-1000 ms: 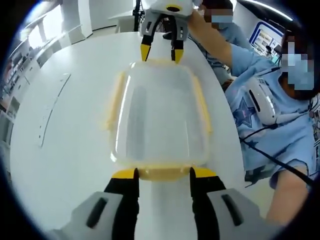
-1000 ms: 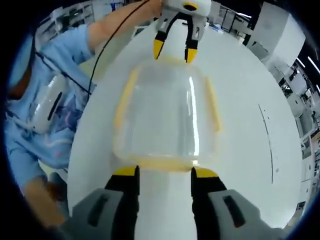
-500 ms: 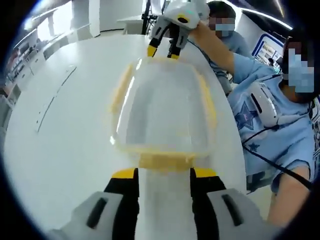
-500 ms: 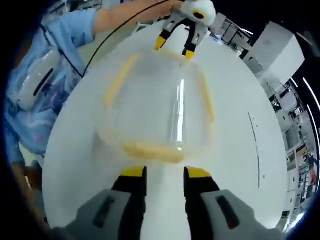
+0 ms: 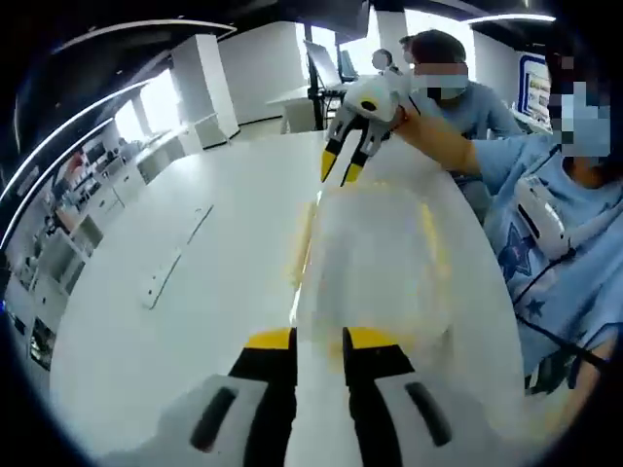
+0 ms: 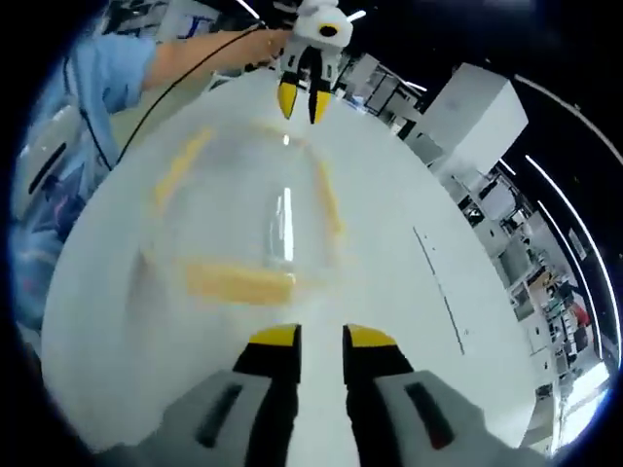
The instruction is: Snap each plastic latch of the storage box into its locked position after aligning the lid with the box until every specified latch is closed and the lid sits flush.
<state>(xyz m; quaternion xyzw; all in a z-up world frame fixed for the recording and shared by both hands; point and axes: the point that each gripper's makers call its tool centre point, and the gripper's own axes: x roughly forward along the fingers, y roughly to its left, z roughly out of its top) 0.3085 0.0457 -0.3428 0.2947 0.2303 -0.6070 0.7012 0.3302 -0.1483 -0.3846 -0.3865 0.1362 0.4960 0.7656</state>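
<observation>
The clear storage box (image 5: 375, 258) with its lid on lies blurred on the white table (image 5: 146, 341), with yellow latches along its sides. My left gripper (image 5: 318, 336) stands at its near end, jaws drawn in to a thin slit with nothing between them. At the far end is my right gripper (image 5: 341, 167), its yellow tips close together. In the right gripper view the box (image 6: 243, 219) shows a yellow end latch (image 6: 238, 282) just beyond and left of my right gripper (image 6: 321, 336), whose jaws are equally narrow. My left gripper (image 6: 304, 102) is at the far end.
A person in a light blue shirt (image 5: 545, 233) stands close along one side of the table, and a second person (image 5: 443, 88) is behind. A long groove (image 5: 175, 263) runs in the table top on the other side. A white cabinet (image 6: 467, 107) stands past the table's edge.
Both grippers' jaws have drawn in from wide open to a thin slit. Both cameras have tilted upward, so the box sits lower and more room shows.
</observation>
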